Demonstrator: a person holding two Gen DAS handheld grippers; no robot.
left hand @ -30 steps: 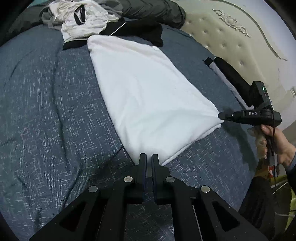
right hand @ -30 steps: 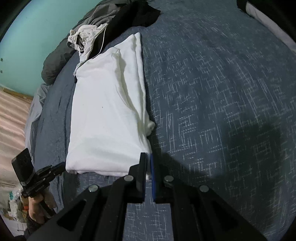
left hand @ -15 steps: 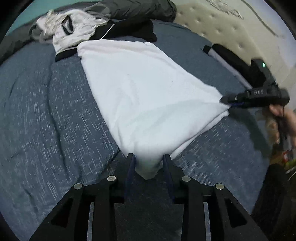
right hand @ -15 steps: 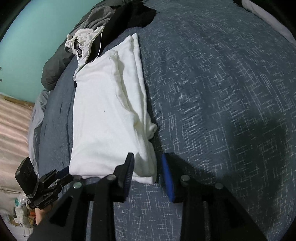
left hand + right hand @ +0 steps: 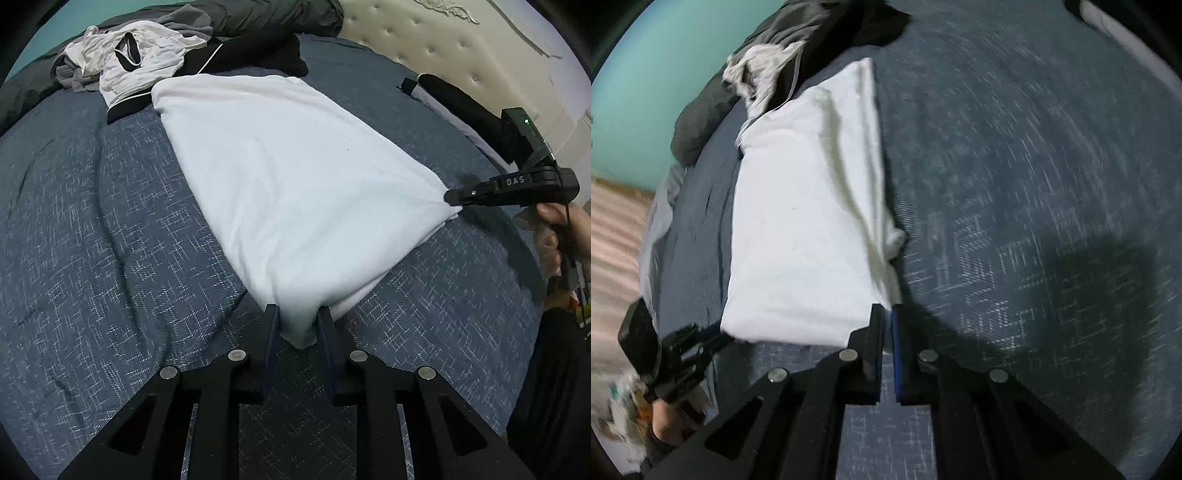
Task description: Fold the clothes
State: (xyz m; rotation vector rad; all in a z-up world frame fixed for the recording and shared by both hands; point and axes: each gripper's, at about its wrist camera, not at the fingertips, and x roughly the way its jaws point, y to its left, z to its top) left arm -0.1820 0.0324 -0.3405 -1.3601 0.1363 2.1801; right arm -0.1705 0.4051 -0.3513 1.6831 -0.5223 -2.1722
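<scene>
A white garment (image 5: 295, 177), folded lengthwise, lies on the blue-grey bedspread (image 5: 92, 221). My left gripper (image 5: 297, 325) has its jaws apart with the garment's near corner between them, the cloth bulging into the gap. My right gripper (image 5: 886, 317) is shut on the other near corner of the white garment (image 5: 798, 229). In the left wrist view the right gripper (image 5: 452, 197) shows pinching that corner, which is pulled to a point. In the right wrist view the left gripper (image 5: 716, 341) shows at the garment's lower left corner.
A heap of white, grey and black clothes (image 5: 155, 55) lies at the far end of the garment. A cream tufted headboard (image 5: 461, 44) stands at the right. A dark long item (image 5: 458, 99) lies near it. A teal wall (image 5: 646, 55) is behind the heap.
Both grippers opened and moved onto the garment's near corners. The right one has since closed on its corner; the left still has its jaws apart around the cloth.
</scene>
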